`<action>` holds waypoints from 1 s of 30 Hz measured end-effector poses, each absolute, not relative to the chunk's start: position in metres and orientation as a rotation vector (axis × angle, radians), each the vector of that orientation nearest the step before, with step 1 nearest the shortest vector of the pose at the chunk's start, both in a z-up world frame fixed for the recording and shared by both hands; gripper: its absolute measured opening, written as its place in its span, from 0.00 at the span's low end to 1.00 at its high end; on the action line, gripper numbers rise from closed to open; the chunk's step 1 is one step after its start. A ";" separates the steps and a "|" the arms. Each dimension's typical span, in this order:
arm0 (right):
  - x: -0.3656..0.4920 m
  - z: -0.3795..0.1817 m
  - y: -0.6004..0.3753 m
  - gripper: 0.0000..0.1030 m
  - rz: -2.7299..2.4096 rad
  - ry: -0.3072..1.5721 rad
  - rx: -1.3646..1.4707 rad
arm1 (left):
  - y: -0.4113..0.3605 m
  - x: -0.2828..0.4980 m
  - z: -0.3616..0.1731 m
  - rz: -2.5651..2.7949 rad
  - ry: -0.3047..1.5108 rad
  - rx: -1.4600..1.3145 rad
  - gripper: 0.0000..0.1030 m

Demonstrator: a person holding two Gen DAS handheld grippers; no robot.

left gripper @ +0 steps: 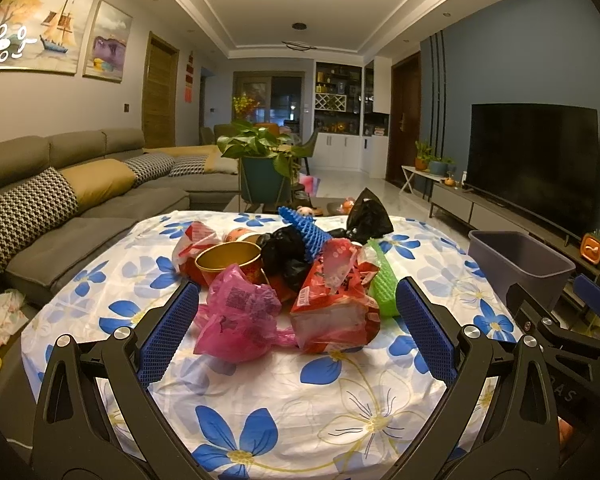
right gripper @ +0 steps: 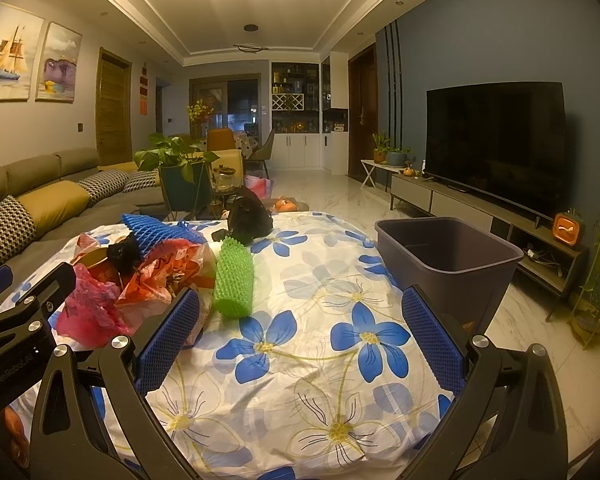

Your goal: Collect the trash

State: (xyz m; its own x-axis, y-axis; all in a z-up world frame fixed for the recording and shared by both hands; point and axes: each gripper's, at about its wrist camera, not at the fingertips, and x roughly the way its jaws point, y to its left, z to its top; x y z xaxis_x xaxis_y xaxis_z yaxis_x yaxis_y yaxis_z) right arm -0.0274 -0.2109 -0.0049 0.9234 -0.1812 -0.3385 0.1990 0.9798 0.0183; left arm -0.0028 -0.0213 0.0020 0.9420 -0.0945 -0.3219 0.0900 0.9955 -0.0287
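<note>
A heap of trash lies on the flowered tablecloth [left gripper: 300, 392]: a pink plastic bag [left gripper: 240, 316], a red snack wrapper [left gripper: 332, 304], a green foam net [left gripper: 382, 280], a gold paper cup [left gripper: 228, 260], black bags [left gripper: 284, 252] and a blue foam net [left gripper: 306, 230]. My left gripper [left gripper: 298, 328] is open, its pads on either side of the pink bag and red wrapper, holding nothing. My right gripper [right gripper: 300, 340] is open and empty over bare cloth, right of the green foam net [right gripper: 233, 280]. The grey bin [right gripper: 448, 256] stands at the table's right edge.
A grey sofa [left gripper: 80, 200] runs along the left. A potted plant [left gripper: 260, 160] stands behind the table. A TV [right gripper: 496, 140] on a low cabinet lines the right wall, with tiled floor [right gripper: 540, 340] between it and the table. Another black bag [right gripper: 248, 212] lies at the table's far edge.
</note>
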 end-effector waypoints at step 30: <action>0.046 -0.052 -0.168 0.77 0.018 0.425 0.029 | 0.042 0.040 -0.042 0.025 0.354 -0.089 0.94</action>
